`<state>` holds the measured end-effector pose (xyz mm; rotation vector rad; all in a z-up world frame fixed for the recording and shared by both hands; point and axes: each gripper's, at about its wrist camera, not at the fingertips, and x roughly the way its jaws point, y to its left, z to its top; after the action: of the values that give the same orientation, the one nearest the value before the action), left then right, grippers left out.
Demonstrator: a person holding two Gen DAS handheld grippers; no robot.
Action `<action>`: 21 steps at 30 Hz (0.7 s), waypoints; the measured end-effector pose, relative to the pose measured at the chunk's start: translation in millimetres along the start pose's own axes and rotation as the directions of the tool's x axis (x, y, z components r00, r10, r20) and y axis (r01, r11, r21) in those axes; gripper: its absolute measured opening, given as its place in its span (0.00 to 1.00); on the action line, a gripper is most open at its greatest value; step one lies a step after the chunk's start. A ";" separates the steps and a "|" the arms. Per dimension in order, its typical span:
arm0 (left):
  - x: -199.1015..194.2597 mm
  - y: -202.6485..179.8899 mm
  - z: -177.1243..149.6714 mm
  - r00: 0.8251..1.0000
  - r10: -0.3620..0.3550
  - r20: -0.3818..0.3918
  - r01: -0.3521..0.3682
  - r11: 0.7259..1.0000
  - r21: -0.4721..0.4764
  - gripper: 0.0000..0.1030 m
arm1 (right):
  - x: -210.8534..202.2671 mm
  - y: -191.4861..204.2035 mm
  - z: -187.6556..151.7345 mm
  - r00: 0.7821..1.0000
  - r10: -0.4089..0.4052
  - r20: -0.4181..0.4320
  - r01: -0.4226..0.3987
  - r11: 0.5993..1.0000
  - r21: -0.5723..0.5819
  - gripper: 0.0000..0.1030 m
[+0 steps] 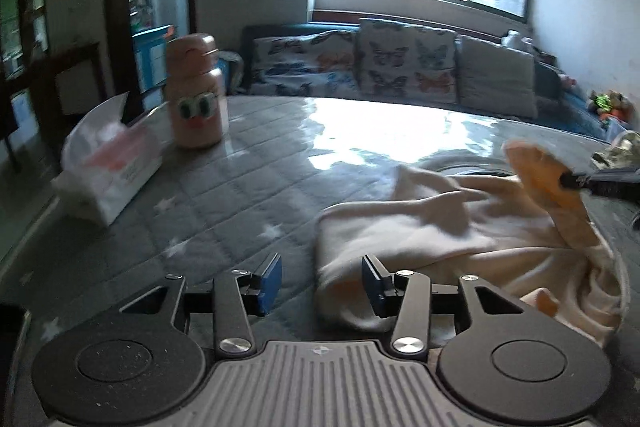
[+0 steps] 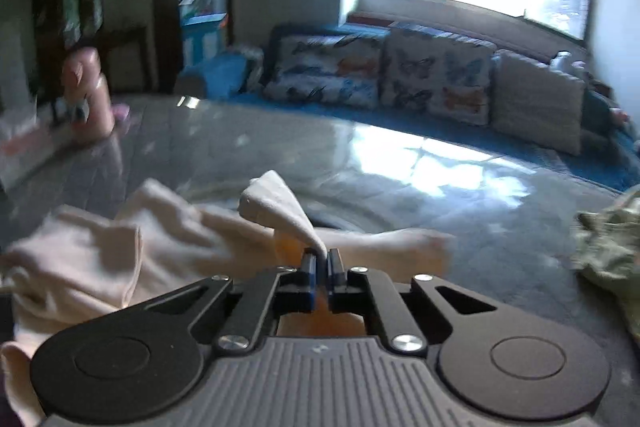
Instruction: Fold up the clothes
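Right gripper [image 2: 319, 261] is clamped on a raised corner of the cream garment [image 2: 100, 259], which lies on the quilted table [image 1: 224, 187]. Left gripper [image 1: 322, 285], jaws wide and empty, sits at the garment's folded edge; pinch it before drawing flat.

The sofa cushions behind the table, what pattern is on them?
Butterflies, blue and orange on pale fabric, on the cushions; clearest in the left wrist view.

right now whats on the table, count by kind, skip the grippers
cream garment: 1
green patterned garment: 1
pink bottle: 1
tissue pack: 1
total: 4
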<state>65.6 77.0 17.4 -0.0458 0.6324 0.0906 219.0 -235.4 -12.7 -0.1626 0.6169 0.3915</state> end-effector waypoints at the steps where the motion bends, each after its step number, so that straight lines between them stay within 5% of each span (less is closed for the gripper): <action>1: 2.6 -4.4 1.6 1.000 -0.009 0.001 0.009 1.000 0.011 0.46 | -11.2 -8.5 0.5 1.000 -0.023 0.021 0.023 1.000 0.014 0.04; 8: 15.8 -36.9 7.8 0.997 -0.080 -0.008 0.080 0.993 0.089 0.50 | -93.5 -81.8 -25.7 0.978 -0.187 0.093 0.167 0.967 0.194 0.08; 11: 16.1 -48.2 7.5 0.993 -0.118 -0.012 0.118 0.987 0.108 0.50 | -107.7 -98.0 -45.8 0.972 -0.228 0.061 0.208 0.951 0.229 0.18; 13: 11.4 -61.3 5.0 0.987 -0.162 -0.017 0.163 0.978 0.131 0.50 | -115.0 -108.3 -58.6 0.969 -0.246 0.035 0.230 0.940 0.253 0.34; 17: 0.5 -98.6 -3.0 0.959 -0.279 -0.052 0.284 0.937 0.203 0.50 | -129.5 -128.9 -84.2 0.959 -0.282 -0.018 0.274 0.915 0.297 0.34; 21: -11.8 -143.4 -13.4 0.918 -0.387 -0.086 0.394 0.867 0.305 0.52 | -136.9 -143.2 -99.6 0.956 -0.289 -0.052 0.289 0.899 0.328 0.34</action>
<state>62.3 -67.4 15.8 0.1377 0.6429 -0.4074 121.9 -434.8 -7.3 0.0708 0.6414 -0.0053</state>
